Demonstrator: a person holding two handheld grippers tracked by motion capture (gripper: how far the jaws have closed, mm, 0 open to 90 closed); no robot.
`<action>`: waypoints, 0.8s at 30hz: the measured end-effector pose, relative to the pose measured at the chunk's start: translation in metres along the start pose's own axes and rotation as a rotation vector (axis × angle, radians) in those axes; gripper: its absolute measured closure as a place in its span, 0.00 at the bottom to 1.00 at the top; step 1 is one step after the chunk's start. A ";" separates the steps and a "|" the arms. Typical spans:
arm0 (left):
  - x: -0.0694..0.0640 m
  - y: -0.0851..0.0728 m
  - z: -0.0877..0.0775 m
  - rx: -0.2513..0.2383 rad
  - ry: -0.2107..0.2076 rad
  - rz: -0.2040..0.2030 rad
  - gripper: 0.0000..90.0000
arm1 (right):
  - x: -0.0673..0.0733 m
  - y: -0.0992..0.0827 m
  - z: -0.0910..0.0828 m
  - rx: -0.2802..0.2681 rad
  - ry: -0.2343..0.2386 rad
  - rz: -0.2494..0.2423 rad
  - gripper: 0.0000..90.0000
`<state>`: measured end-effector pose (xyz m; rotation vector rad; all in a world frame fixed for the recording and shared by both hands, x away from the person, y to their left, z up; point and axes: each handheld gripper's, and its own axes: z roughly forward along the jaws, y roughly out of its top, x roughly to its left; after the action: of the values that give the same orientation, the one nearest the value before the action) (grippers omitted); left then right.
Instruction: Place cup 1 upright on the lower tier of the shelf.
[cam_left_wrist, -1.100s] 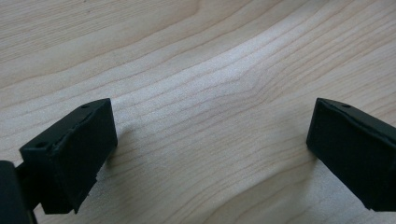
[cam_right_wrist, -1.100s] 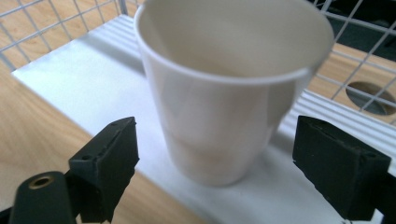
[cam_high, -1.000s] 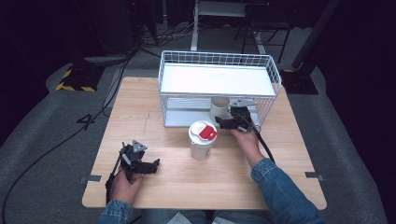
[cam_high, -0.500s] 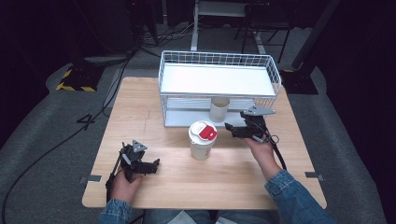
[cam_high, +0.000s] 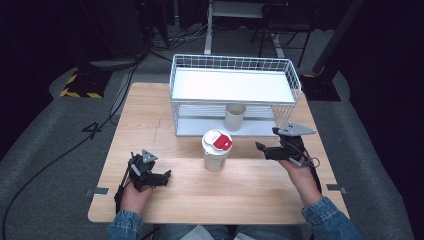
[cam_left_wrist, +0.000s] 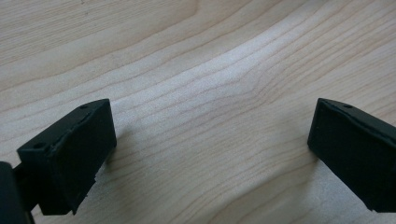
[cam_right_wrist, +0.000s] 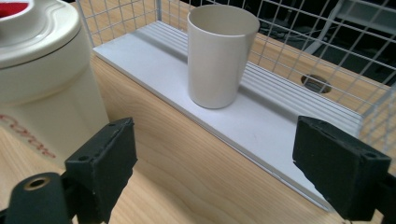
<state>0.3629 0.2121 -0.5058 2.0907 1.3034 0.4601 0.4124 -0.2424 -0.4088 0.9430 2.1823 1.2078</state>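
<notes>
Right gripper view shows my right claw (cam_right_wrist: 210, 163) spread wide, empty, facing the plain white cup (cam_right_wrist: 220, 55) on the wire rack's white shelf (cam_right_wrist: 280, 112). Next I should probably reach in. My left claw (cam_high: 162, 176) rests spread on the wooden worktop (cam_high: 250, 195).

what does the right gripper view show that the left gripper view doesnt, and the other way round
Right gripper view: an open white cup standing upright on the lower shelf of the wire rack, and, at the left edge, a lidded cream cup with a red tab on its lid. A round hole in the tabletop shows behind the mesh.

Left gripper view: nothing of its own, just bare wood grain between the jaws.

Both share: the wooden table and each gripper's own two black jaws, set wide apart with nothing between them.
</notes>
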 end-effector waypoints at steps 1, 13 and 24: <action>0.000 0.000 0.000 -0.001 -0.002 0.001 0.01 | 0.000 -0.003 -0.004 -0.005 0.002 0.008 0.15; 0.003 0.002 0.001 0.004 -0.019 0.027 0.01 | -0.007 -0.048 -0.038 0.022 -0.020 0.093 0.15; 0.001 0.002 0.002 0.001 -0.013 0.021 0.01 | -0.022 -0.082 -0.060 0.051 -0.014 0.153 0.16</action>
<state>0.3655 0.2124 -0.5059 2.1066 1.2754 0.4538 0.3583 -0.3219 -0.4480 1.1548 2.1718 1.2152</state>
